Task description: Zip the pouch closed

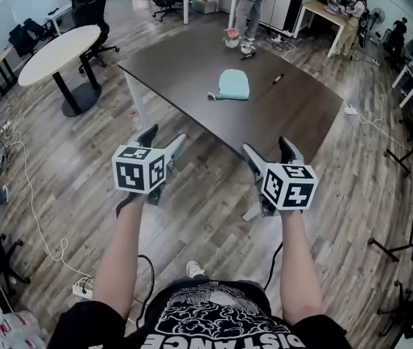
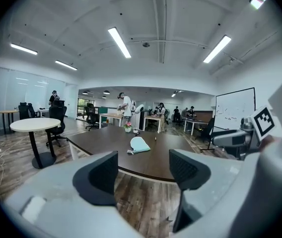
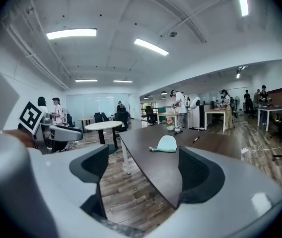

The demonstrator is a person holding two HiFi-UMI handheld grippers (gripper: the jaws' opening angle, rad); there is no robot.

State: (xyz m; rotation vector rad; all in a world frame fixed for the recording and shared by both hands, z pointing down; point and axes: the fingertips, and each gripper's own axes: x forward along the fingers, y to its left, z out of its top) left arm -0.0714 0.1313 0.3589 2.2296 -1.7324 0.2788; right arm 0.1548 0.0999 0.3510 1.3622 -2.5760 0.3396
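Observation:
A light teal pouch [image 1: 233, 84] lies on the dark brown table [image 1: 192, 78], toward its middle, with its small pull end pointing left. The same pouch [image 2: 140, 144] shows past the left gripper's jaws, and the pouch [image 3: 167, 144] also lies beyond the right gripper's jaws. My left gripper [image 1: 164, 138] hangs over the wooden floor, short of the table's near edge, open and with nothing in it. My right gripper [image 1: 267, 147] stands beside it at the near table corner, open and bare too. Both are well apart from the pouch. The left gripper [image 2: 143, 170] and the right gripper [image 3: 143, 170] each show wide, bare jaws.
A black pen [image 1: 277, 79] lies to the right of the pouch and a small flower pot [image 1: 232, 38] stands at the table's far edge. A round white table [image 1: 54, 53] with office chairs is at the left. People stand at desks in the back. Cables run over the floor [image 1: 39, 224].

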